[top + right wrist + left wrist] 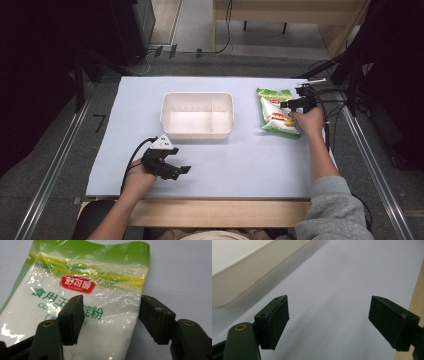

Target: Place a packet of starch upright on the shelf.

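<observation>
Right tool (110, 317) spread wide over corn starch bag (82, 310), one pad above its printed face, the other past its edge, no pinch. Left tool (328, 322) spread, nothing between pads, resting near white bin (197, 116). Bag flat on counter (250, 160), right of bin.

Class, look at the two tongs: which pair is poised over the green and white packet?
The right tongs, at the table's right side, open over the corn starch packet. The left tongs rest near the white tub, over bare tabletop.
</observation>
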A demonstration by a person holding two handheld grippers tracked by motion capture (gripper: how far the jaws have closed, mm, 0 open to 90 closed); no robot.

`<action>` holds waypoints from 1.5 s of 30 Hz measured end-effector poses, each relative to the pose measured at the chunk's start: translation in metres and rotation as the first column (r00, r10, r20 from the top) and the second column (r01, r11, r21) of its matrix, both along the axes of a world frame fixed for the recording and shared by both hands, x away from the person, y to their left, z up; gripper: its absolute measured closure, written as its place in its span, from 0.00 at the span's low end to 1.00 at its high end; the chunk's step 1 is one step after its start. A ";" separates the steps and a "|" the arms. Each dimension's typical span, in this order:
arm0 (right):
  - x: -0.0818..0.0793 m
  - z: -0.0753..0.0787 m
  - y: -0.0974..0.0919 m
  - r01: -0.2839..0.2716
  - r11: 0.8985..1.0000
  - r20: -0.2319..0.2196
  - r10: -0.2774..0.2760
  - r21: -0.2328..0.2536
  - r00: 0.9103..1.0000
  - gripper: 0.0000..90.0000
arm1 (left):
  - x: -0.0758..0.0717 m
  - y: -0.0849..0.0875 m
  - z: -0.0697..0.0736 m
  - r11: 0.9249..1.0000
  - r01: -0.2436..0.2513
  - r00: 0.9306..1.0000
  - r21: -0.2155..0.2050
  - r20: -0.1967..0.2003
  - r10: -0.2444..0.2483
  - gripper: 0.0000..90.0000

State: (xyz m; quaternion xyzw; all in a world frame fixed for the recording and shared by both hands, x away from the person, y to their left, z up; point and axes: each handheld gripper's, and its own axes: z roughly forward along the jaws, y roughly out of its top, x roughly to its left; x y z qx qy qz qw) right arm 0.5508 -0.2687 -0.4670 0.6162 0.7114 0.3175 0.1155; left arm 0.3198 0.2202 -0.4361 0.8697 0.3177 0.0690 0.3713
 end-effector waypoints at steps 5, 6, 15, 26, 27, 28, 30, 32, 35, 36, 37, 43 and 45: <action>-0.001 -0.002 0.002 0.001 1.000 -0.015 -0.001 0.015 1.000 0.46 | 0.000 -0.002 -0.001 1.000 0.002 1.000 -0.001 0.006 -0.002 0.19; -0.001 -0.001 0.003 -0.003 1.000 -0.015 0.003 0.003 1.000 0.50 | 0.000 -0.003 -0.001 1.000 0.003 1.000 0.004 0.005 -0.003 0.19; -0.006 0.000 0.008 -0.032 0.999 -0.020 0.031 -0.033 0.999 0.80 | 0.001 -0.004 -0.001 1.000 0.006 1.000 0.006 0.005 -0.006 0.19; -0.008 0.001 0.005 -0.024 1.000 -0.019 0.024 0.007 1.000 0.99 | 0.001 -0.005 -0.001 1.000 0.011 1.000 -0.001 0.008 -0.011 0.19; -0.008 0.002 0.005 -0.023 1.000 -0.018 0.023 0.016 1.000 0.99 | 0.001 -0.004 0.000 1.000 0.011 1.000 0.002 0.005 -0.011 0.19; -0.008 0.002 0.004 -0.023 1.000 -0.016 0.023 0.020 1.000 0.99 | 0.001 -0.004 0.000 1.000 0.011 1.000 0.002 0.005 -0.011 0.19; -0.009 0.006 0.003 -0.024 0.999 -0.010 0.024 0.031 1.000 1.00 | 0.001 -0.003 0.000 1.000 0.006 1.000 0.000 0.006 -0.006 0.19; -0.010 0.008 0.004 -0.023 0.999 -0.008 0.024 0.034 1.000 1.00 | 0.001 -0.002 0.000 1.000 0.008 1.000 -0.003 0.007 -0.008 0.19; -0.013 0.018 0.007 -0.045 0.999 0.017 0.044 0.023 0.999 1.00 | 0.001 -0.003 0.000 1.000 0.007 1.000 0.002 0.005 -0.007 0.19; -0.014 0.021 0.008 -0.059 0.998 0.014 0.059 0.025 0.998 1.00 | 0.001 -0.003 0.000 1.000 0.008 1.000 0.001 0.006 -0.008 0.19; -0.014 0.020 0.009 -0.065 0.998 0.013 0.064 0.027 0.998 1.00 | 0.001 -0.003 0.000 1.000 0.010 1.000 0.003 0.005 -0.010 0.19; -0.007 0.004 0.007 -0.053 0.998 -0.029 0.054 0.027 0.998 0.94 | 0.000 -0.005 0.000 1.000 0.011 1.000 0.003 0.006 -0.011 0.19; -0.005 0.003 0.008 -0.053 0.999 -0.017 0.053 0.002 0.998 0.83 | 0.001 -0.005 -0.001 1.000 0.013 1.000 -0.001 0.006 -0.013 0.19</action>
